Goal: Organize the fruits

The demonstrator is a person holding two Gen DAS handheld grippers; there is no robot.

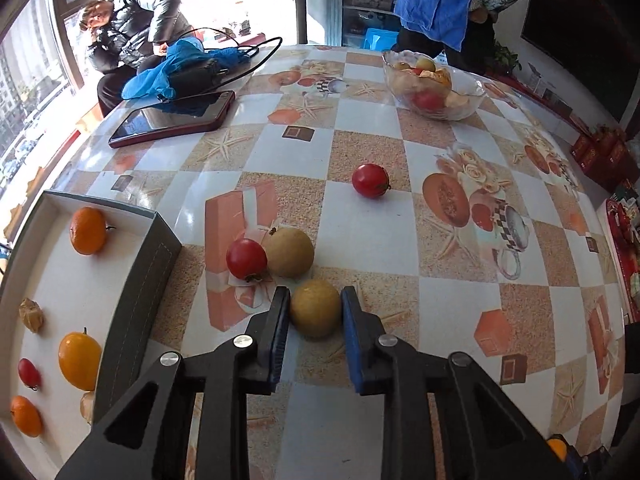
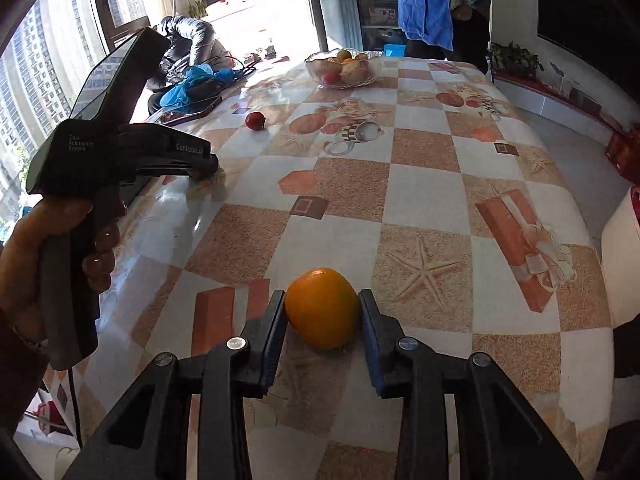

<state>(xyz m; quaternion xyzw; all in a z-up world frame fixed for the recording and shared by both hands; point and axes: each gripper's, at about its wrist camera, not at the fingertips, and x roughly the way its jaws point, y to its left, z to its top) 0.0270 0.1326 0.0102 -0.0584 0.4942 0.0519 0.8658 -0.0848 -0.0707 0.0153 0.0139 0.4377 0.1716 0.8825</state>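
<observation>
My left gripper is shut on a brown round fruit low over the table. Just beyond it lie a second brown fruit and a red tomato touching each other, and another red tomato farther off. A grey box at the left holds oranges, a yellow fruit, a small tomato and dried husks. My right gripper is shut on an orange fruit just above the table. The left gripper body shows in the right wrist view.
A glass bowl of mixed fruit stands at the far side, also in the right wrist view. A red tablet, a blue cloth and cables lie at the far left. Two people are beyond the table.
</observation>
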